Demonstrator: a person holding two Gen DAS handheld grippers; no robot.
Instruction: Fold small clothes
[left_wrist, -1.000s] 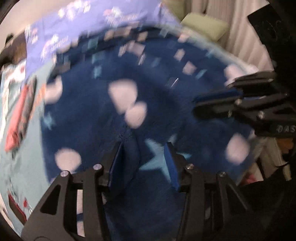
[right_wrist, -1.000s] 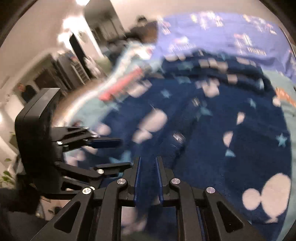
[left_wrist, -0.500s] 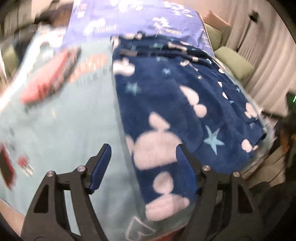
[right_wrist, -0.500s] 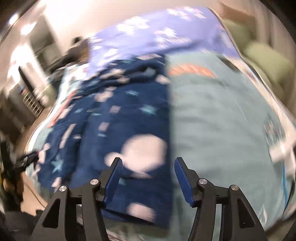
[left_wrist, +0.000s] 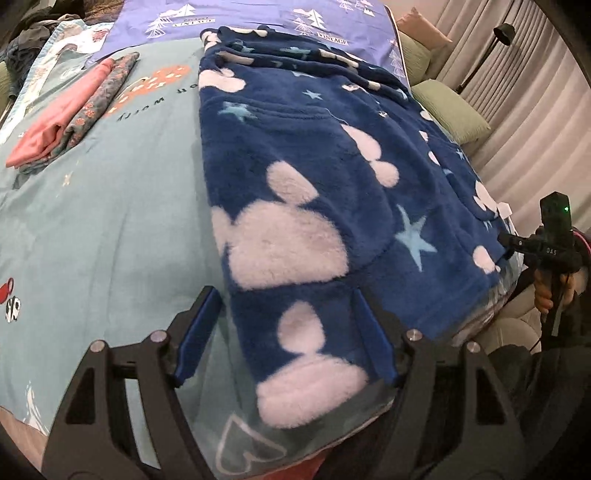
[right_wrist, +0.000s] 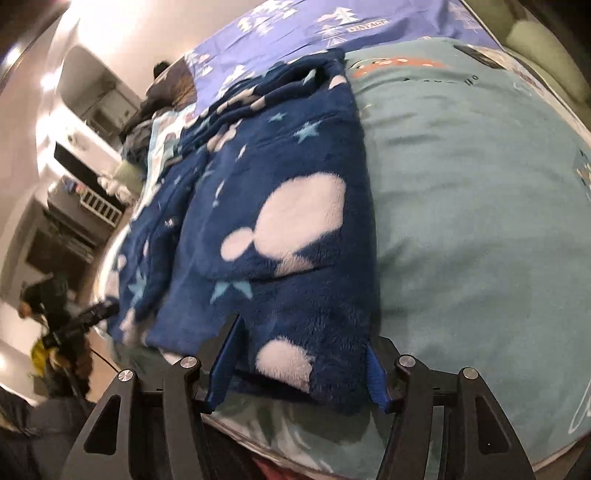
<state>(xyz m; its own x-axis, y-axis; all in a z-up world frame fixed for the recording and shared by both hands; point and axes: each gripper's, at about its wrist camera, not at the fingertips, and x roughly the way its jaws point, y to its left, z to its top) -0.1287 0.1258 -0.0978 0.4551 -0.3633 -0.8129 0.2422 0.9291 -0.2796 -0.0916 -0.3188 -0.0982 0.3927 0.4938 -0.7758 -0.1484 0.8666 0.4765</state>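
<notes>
Both grippers have let go: a second ago each was pinched on the navy fleece garment (left_wrist: 314, 206), which now lies folded lengthwise on the bed (left_wrist: 110, 221). Left gripper (left_wrist: 286, 336) and right gripper (right_wrist: 301, 363) hang over its near hem, fingers spread wide, empty. That fold looks done; a crosswise fold likely comes next.

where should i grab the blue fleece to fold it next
Take the fleece by its near hem corner, coming in low from the bed's near edge. That corner lies flat and free at the edge, between the open left gripper's fingers.
</notes>
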